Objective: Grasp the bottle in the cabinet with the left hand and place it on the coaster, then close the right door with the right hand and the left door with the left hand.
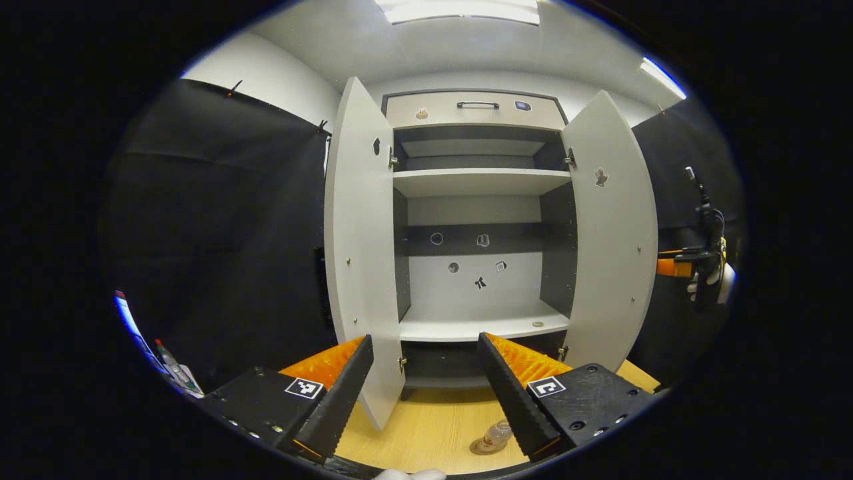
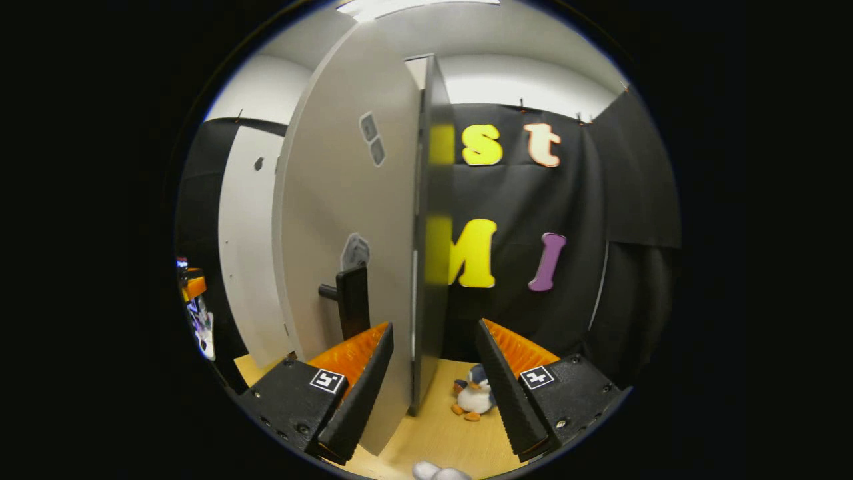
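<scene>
Presently the left gripper (image 1: 424, 387) is released, fingers spread wide and holding nothing, raised above the wooden tabletop (image 1: 426, 433) in front of the cabinet (image 1: 476, 220). Just below its right finger, the bottle (image 1: 496, 435) stands on the round coaster (image 1: 481, 447) on the tabletop, clear of the cabinet. Both cabinet doors stand open: the left door (image 1: 363, 253) and the right door (image 1: 610, 233) flank bare shelves, with a drawer (image 1: 474, 110) above. The right gripper (image 2: 433, 387) is likewise released, its fingers spread to either side of the right door's outer edge (image 2: 426, 233) without pressing on it. A dark handle (image 2: 350, 300) projects from that door's face. A penguin plush toy (image 2: 474, 395) sits on the tabletop between the fingers, beyond the door edge.
</scene>
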`<state>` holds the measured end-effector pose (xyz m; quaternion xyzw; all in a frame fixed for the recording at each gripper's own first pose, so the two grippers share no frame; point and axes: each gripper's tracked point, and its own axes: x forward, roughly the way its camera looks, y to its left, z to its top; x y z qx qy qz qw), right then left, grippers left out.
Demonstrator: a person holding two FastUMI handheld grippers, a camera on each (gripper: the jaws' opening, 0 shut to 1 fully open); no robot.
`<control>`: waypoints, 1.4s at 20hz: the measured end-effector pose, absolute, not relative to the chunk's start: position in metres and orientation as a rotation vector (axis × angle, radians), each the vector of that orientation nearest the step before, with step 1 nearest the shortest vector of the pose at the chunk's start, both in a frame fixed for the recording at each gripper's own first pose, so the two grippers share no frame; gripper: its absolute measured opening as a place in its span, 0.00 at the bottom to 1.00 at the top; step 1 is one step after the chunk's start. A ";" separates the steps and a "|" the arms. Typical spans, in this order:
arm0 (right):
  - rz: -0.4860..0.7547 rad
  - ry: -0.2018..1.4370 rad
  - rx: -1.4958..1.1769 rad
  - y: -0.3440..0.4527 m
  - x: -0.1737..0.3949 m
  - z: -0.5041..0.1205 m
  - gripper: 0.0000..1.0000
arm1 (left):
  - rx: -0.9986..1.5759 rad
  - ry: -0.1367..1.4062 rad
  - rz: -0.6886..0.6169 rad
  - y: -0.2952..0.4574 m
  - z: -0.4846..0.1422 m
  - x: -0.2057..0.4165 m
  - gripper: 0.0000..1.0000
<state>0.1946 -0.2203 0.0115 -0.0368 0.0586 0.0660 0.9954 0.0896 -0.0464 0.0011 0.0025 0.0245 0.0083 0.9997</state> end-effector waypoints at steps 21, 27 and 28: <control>0.309 0.069 0.010 -0.082 0.250 0.008 0.81 | 0.002 0.053 0.173 -0.009 0.000 0.074 0.95; 0.275 0.044 0.069 -0.089 0.206 0.021 0.82 | 0.013 0.046 0.194 0.020 -0.001 0.073 0.95; 0.278 0.044 0.077 -0.086 0.193 0.021 0.81 | 0.016 0.041 0.198 0.029 0.000 0.072 0.95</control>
